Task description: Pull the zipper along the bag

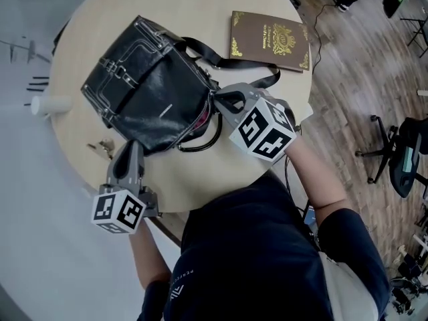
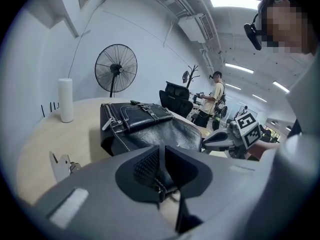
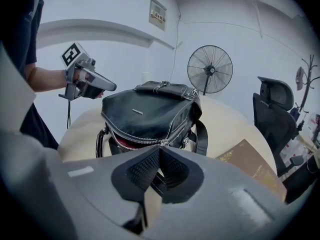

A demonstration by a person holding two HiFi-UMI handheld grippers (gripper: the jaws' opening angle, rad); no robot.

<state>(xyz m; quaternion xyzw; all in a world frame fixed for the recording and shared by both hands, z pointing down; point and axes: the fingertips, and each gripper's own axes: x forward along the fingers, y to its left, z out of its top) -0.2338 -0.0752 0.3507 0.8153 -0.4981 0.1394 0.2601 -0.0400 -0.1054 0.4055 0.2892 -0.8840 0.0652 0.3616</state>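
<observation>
A black leather bag (image 1: 154, 85) lies on the round table (image 1: 194, 19). Its zipper (image 3: 135, 140) is partly undone and shows red lining. My right gripper (image 1: 217, 99) is at the bag's right end. In the right gripper view it (image 3: 159, 151) is shut on the stitched zipper pull (image 3: 158, 180), just in front of the slider. My left gripper (image 1: 130, 147) is at the bag's near-left corner. In the left gripper view its jaws (image 2: 160, 156) stand a narrow slit apart, with a stitched black piece of the bag (image 2: 159, 185) low between them.
A brown book (image 1: 271, 40) lies at the table's far right. A white cylinder (image 1: 50, 104) stands at the left edge. Small metal keys (image 1: 100, 148) lie near my left gripper. A fan (image 3: 211, 70) and an office chair (image 3: 275, 114) stand beyond the table.
</observation>
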